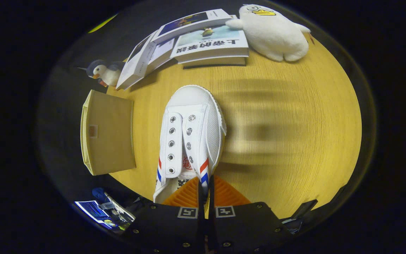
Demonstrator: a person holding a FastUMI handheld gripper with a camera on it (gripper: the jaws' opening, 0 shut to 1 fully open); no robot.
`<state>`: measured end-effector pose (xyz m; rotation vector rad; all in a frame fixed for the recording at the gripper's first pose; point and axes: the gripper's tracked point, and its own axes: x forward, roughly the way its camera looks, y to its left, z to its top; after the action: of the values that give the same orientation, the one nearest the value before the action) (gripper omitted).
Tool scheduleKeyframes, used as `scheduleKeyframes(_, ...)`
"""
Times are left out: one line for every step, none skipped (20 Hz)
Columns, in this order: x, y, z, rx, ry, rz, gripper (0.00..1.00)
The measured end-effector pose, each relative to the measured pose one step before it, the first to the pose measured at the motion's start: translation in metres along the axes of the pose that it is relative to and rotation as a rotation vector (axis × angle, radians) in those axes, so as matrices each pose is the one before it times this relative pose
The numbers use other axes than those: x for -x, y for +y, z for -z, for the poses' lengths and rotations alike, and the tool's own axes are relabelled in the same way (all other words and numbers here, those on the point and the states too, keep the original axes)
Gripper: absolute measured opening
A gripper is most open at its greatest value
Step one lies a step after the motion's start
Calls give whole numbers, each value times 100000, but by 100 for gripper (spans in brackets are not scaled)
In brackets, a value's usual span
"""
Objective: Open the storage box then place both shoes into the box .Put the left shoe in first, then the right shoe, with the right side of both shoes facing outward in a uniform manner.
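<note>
— What's the gripper (205, 192) got hold of?

— The white canvas sneaker (189, 141). Its two fingers are pinched nearly together on the shoe's side wall by the red and blue stripes, one finger inside the opening, one outside.

— And the sneaker itself?

— Toe pointing away from the fingers, over the round wooden table (294, 141); I can't tell if it's touching.

— The storage box (108, 132)?

— Just left of the sneaker, at the table's edge, shut. Beyond the sneaker's toe lie stacked books (210, 44), with a white plush duck (273, 31) to their right and a plush penguin (102, 72) to their left.
</note>
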<state>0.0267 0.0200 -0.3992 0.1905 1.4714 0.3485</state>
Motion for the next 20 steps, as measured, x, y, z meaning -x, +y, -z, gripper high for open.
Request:
scheduleKeyframes(970, 1203, -383, 1749, -891, -1402, 4)
scheduleKeyframes(960, 1336, -297, 1423, -902, -1280, 4)
scheduleKeyframes(880, 1358, -419, 1803, -748, -916, 4)
scheduleKeyframes(737, 1273, -551, 1917, -1174, -448, 4)
scheduleKeyframes(759, 1288, -664, 2672, -1651, -177, 4)
scheduleKeyframes(552, 1301, -551, 3004, -1376, -104, 4)
scheduleKeyframes(516, 1313, -605, 2238, -1185, -413, 4)
scheduleKeyframes(343, 1332, -591, 2072, -597, -1001, 4)
scheduleKeyframes(352, 1401, -586, 1832, -412, -1232, 4)
scheduleKeyframes(197, 1181, -429, 1792, -119, -1018, 4)
scheduleKeyframes(85, 1056, -561, 2178, -107, -666, 4)
scheduleKeyframes(65, 1003, -491, 1999, -218, -296, 4)
scheduleKeyframes(-69, 893, -505, 1974, -146, -217, 4)
scheduleKeyframes(-102, 921, -429, 1704, -83, -295, 4)
scheduleKeyframes(-140, 880, -409, 1593, 150, -450, 4)
scheduleKeyframes(-47, 865, -59, 1727, 405, -372, 4)
scheduleKeyframes(-329, 736, -379, 1902, 491, 19, 4)
scheduleKeyframes(-336, 521, -207, 1591, 630, 639, 4)
scheduleKeyframes(-395, 608, -257, 1735, 900, 333, 4)
scheduleKeyframes(-371, 840, -154, 1157, 857, -70, 4)
